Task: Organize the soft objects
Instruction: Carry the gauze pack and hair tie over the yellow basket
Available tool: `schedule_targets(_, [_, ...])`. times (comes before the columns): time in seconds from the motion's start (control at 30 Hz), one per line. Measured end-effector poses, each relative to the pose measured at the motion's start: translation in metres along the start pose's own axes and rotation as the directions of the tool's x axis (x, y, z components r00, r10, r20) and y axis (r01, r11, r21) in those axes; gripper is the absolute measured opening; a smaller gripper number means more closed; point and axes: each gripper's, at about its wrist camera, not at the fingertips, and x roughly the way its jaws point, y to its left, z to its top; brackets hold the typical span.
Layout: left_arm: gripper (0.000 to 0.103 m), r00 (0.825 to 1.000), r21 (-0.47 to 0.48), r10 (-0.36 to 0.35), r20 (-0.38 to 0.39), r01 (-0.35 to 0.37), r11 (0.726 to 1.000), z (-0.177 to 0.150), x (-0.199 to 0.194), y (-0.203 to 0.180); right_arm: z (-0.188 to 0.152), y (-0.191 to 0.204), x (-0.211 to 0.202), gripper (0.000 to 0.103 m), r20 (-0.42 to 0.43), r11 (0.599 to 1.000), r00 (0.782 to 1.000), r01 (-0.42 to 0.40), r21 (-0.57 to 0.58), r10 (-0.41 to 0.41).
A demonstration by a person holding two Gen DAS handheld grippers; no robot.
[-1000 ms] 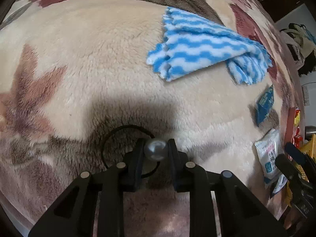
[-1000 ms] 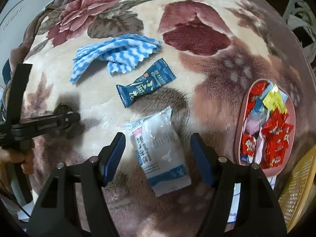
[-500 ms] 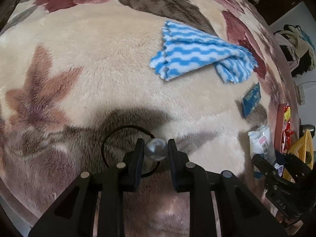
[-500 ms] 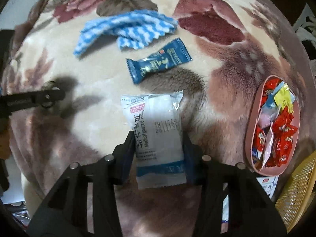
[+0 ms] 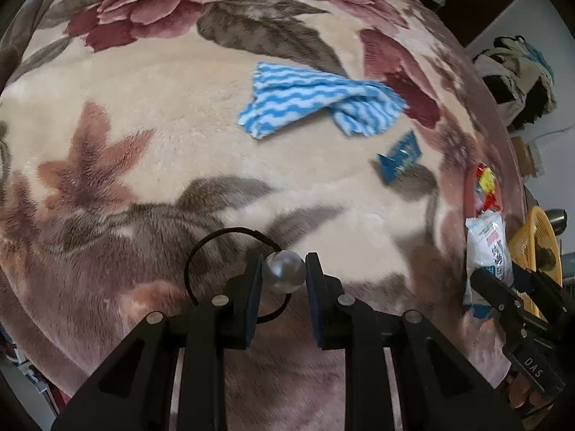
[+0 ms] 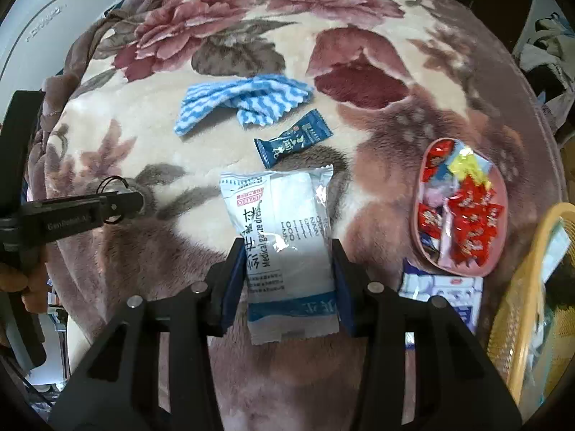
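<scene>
Both picks were made: the left gripper [image 5: 284, 274] pinched the hair tie [image 5: 284, 276] by its bead, the right gripper [image 6: 287, 269] clamped the gauze packet [image 6: 284, 237] (both held above the blanket [image 6: 377, 179]); cloth [image 6: 248, 102] and blue sachet [image 6: 293, 138] remained unsorted.

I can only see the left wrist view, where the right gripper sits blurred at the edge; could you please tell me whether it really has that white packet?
Observer: Yes. The right gripper has just closed, and its pads press both sides of the white gauze packet.
Operator: Thank you. What is in the pink tray?
Observer: The pink tray holds mostly red wrapped candies.
Operator: Is anything lying beside it?
Observer: Another white and blue packet lies partly under the tray's near edge.
</scene>
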Motion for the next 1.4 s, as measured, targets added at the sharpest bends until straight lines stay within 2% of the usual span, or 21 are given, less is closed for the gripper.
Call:
schedule_targets(0.5, [0.023, 1.0, 0.104, -0.001, 0.022, -0.001, 0.995, -0.039, -0.028, -0.049, -0.038, -0.008, -0.047, 0.045, 0.069, 0.998, 0.998, 0.007, 0.06, -0.011])
schedule_targets(1.4, [0.023, 1.0, 0.273, -0.014, 0.015, 0.009, 0.962, -0.061, -0.031, -0.146, -0.078, -0.074, -0.1, 0.045, 0.144, 0.983, 0.988, 0.03, 0.183, -0.057])
